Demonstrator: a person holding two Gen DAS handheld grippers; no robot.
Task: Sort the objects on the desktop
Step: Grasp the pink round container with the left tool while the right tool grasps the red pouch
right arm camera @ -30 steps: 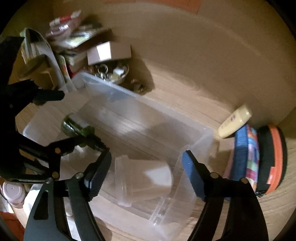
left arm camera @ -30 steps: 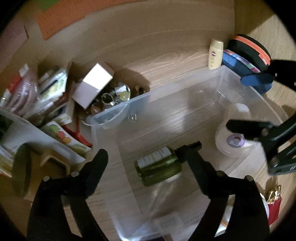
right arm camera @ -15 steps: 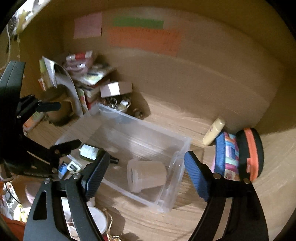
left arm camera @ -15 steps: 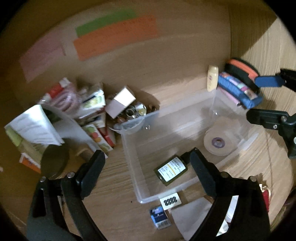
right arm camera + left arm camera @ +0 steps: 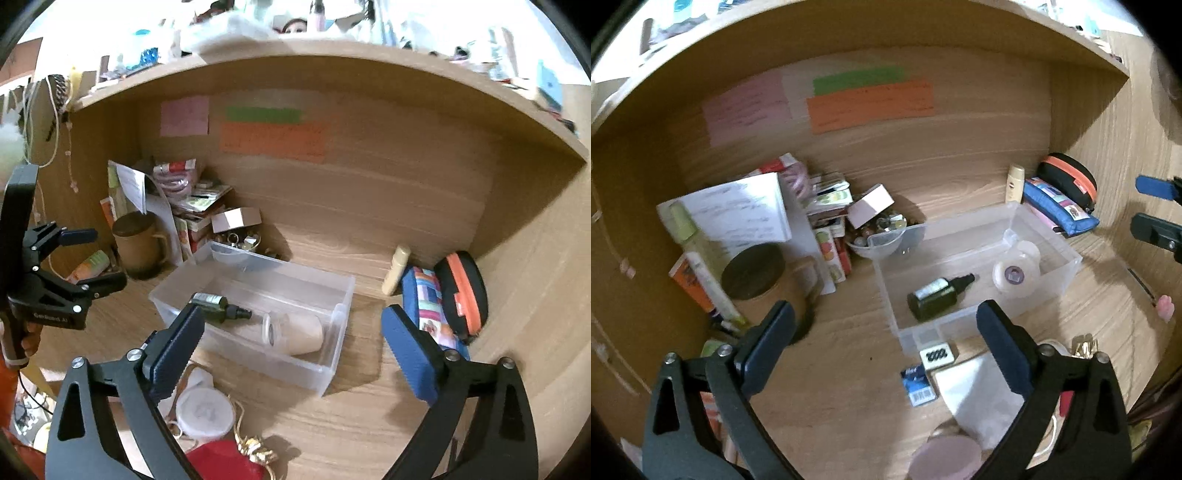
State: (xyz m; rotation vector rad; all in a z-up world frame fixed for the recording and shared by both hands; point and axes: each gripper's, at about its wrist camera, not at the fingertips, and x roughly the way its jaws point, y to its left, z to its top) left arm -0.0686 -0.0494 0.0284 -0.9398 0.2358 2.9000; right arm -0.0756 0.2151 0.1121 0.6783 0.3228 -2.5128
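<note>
My left gripper and right gripper — jaws just opening, empty — above the clear bin holding the green bottle.

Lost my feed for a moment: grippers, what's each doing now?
Left gripper: open, holding nothing, jaws just opened wider.
Right gripper: open, holding nothing, jaws just opened wider.

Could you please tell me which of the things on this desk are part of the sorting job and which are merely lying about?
Part of the job:
- clear plastic bin
- dark green bottle lying in it
- clear plastic cup lying in it

Lying about:
- brown mug
- orange and black case
- colourful pouch
- cream tube
- sticky notes on the back panel
</note>
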